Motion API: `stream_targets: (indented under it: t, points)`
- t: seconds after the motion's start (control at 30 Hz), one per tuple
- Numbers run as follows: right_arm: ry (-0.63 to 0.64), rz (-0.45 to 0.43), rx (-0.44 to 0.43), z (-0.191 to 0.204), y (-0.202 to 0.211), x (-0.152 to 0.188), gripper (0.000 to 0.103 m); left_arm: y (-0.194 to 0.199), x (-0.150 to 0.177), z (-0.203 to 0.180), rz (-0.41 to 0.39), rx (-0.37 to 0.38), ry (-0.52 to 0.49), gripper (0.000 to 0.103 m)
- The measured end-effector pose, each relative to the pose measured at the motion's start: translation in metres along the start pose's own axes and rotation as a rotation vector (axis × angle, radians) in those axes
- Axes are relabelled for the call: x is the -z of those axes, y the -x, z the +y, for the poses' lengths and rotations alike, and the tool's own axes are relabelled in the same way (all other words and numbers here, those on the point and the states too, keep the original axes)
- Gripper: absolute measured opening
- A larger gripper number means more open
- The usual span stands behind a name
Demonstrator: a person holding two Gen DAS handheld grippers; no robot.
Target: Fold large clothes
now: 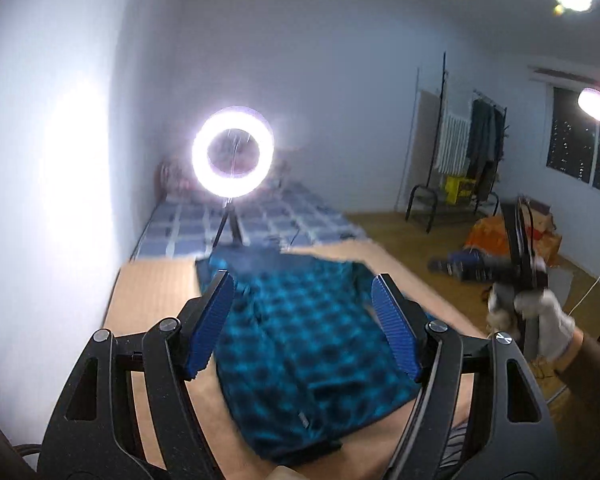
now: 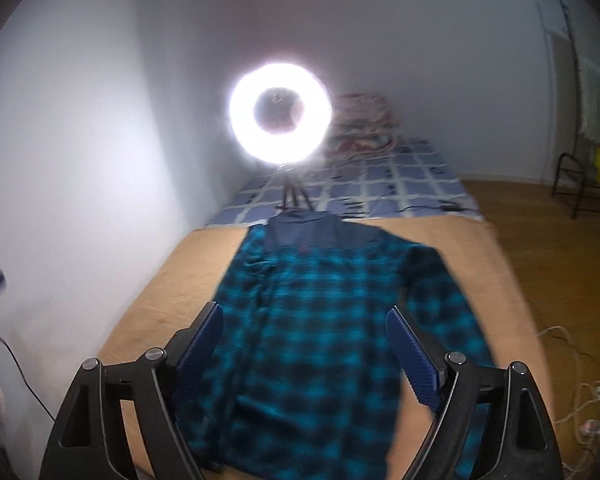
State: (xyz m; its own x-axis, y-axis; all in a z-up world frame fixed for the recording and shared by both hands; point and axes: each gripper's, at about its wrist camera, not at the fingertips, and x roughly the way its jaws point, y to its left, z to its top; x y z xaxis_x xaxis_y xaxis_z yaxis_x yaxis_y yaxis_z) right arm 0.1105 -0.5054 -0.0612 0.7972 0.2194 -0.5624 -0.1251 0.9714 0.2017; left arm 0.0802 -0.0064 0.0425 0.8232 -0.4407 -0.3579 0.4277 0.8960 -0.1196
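Note:
A teal and black plaid shirt with a plain dark blue yoke lies flat on a tan table, collar at the far end. One sleeve lies along its right side. It also shows in the left wrist view. My left gripper is open and empty above the shirt's near half. My right gripper is open and empty above the shirt's lower part. The right gripper's body and a white-gloved hand show at the right of the left wrist view.
A bright ring light on a tripod stands just past the table's far end. Behind it is a bed with a blue checked cover. A white wall runs along the left. Cables and a clothes rack are on the right floor.

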Motion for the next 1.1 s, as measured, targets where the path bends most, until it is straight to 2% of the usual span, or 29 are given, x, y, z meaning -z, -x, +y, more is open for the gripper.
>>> stream_targets:
  t: [0.17, 0.33, 0.53, 0.7, 0.87, 1.0, 1.1]
  points:
    - [-0.014, -0.002, 0.085, -0.040, 0.039, 0.012, 0.086, 0.017, -0.041, -0.017, -0.062, 0.040, -0.031, 0.074]
    - [-0.071, 0.036, 0.147, -0.089, 0.054, 0.033, 0.085, 0.009, -0.044, -0.027, -0.029, 0.071, -0.056, 0.074]
    - [-0.159, 0.116, 0.188, -0.146, 0.040, 0.073, 0.083, -0.025, -0.003, -0.036, 0.075, 0.089, -0.052, 0.074]
    - [-0.271, 0.205, 0.238, -0.197, 0.018, 0.114, 0.081, -0.067, 0.045, -0.036, 0.189, 0.140, -0.007, 0.074]
    - [-0.400, 0.259, 0.311, -0.246, 0.000, 0.159, 0.081, -0.113, 0.098, -0.042, 0.311, 0.166, 0.016, 0.074]
    - [-0.581, 0.257, 0.300, -0.290, -0.007, 0.194, 0.078, -0.142, 0.133, -0.044, 0.389, 0.190, 0.045, 0.074]
    - [-0.659, 0.238, 0.264, -0.314, -0.011, 0.211, 0.076, -0.158, 0.155, -0.045, 0.431, 0.206, 0.079, 0.074]
